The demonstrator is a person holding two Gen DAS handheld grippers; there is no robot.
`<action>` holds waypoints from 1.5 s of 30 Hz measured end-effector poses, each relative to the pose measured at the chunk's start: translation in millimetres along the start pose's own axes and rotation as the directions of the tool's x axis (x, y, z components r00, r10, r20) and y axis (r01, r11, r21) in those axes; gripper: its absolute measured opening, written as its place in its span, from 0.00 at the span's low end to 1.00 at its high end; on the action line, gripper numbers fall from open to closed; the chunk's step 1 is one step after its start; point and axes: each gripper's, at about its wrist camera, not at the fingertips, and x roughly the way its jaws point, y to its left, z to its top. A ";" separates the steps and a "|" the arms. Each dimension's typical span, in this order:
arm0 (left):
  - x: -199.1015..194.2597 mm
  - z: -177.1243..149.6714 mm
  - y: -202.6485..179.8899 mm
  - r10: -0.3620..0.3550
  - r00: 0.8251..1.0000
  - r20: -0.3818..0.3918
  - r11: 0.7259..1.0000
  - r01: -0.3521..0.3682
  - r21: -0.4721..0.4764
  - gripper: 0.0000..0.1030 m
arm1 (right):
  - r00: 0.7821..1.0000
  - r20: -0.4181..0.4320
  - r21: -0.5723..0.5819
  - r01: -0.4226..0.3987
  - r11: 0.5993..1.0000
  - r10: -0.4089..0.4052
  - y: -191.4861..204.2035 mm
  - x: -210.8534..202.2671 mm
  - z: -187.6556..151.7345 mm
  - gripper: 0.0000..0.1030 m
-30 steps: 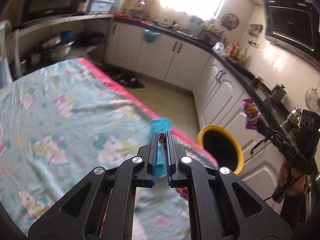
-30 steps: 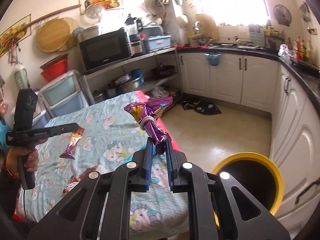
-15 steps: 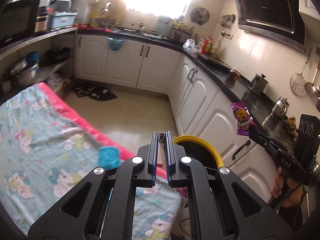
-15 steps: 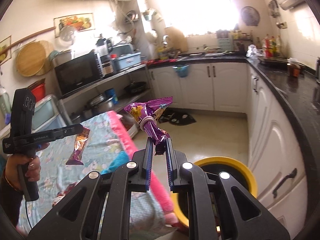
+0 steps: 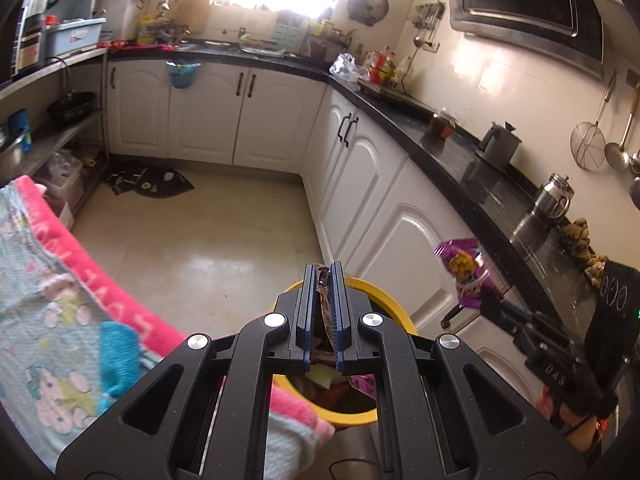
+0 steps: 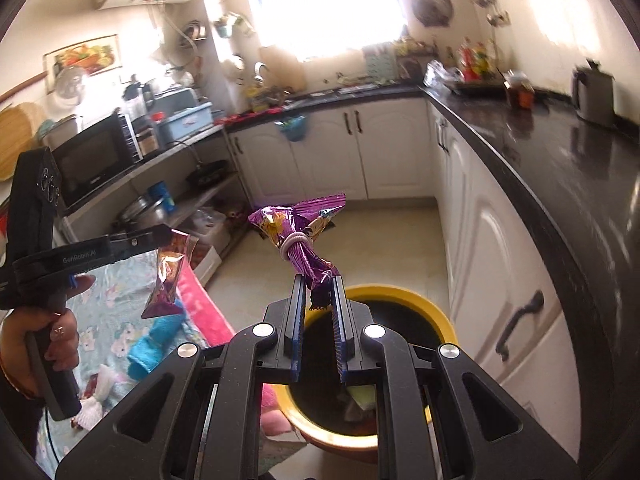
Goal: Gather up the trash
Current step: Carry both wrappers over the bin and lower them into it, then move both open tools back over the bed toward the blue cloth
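Left gripper (image 5: 325, 276) clamps a brown snack wrapper (image 6: 170, 276); right gripper (image 6: 318, 286) clamps a tied purple wrapper (image 6: 298, 232), above a yellow-rimmed bin (image 6: 432, 312).

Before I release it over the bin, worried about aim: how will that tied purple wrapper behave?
The purple wrapper looks light and crinkly, so it may flutter. A band knots it, so it likely stays bundled. The yellow bin gapes below.

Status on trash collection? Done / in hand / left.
Done: some trash already lies inside the yellow bin. In hand: the right gripper is shut on a tied purple snack bag and the left gripper on a brown wrapper, both near the bin. Left: dropping both; small scraps remain on the bedsheet.
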 end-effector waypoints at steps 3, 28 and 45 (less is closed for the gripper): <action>18.5 -1.5 -8.5 -0.003 1.000 -0.021 1.000 0.003 0.002 0.04 | 0.999 -0.029 0.013 0.041 0.999 -0.040 -10.6 9.7 -10.2 0.12; 130.5 -38.2 -16.1 0.015 0.979 -0.205 1.000 -0.012 0.016 0.05 | 0.966 -0.239 0.111 0.128 0.986 -0.098 -60.8 83.8 -75.2 0.15; 71.7 -45.3 19.9 0.099 0.986 -0.131 0.993 -0.107 -0.054 0.90 | 0.978 -0.170 0.129 0.144 0.981 -0.121 -52.3 66.1 -63.5 0.56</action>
